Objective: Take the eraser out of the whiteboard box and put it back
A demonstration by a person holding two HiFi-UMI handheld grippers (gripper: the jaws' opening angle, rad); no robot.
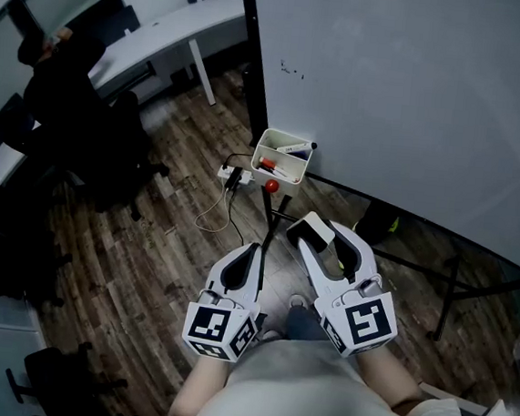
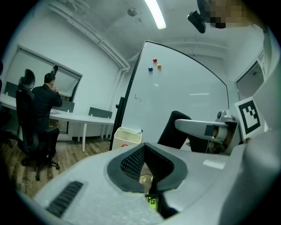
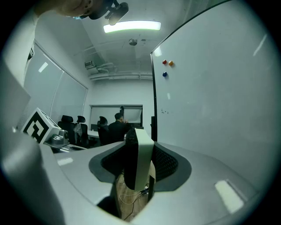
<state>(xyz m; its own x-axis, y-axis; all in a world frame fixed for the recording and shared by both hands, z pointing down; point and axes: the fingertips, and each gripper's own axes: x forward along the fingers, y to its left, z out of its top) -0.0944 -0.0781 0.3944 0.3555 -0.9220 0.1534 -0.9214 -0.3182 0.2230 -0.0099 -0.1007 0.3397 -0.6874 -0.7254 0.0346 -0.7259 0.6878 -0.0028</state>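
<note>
We hold the eraser in the right gripper. Its jaws stand fairly wide but are closed on the eraser, which sits upright between the pads. In the right gripper view its dark felt face is to the left and its pale back to the right. In the head view this gripper sits just right of centre and points toward the top of the frame.

The eraser is out of the box, and a clear stretch of floor shows between them. The box is above the eraser in the frame, at the lower left corner of the whiteboard. Markers and something red lie in it.

Our left gripper is just left of the right one, below centre. Its jaws are together and hold nothing.

In the left gripper view three magnets cluster high on the whiteboard. One more red magnet shows just under the box in the head view. A person sits at a desk toward the left of the left gripper view, facing away from us.
</note>
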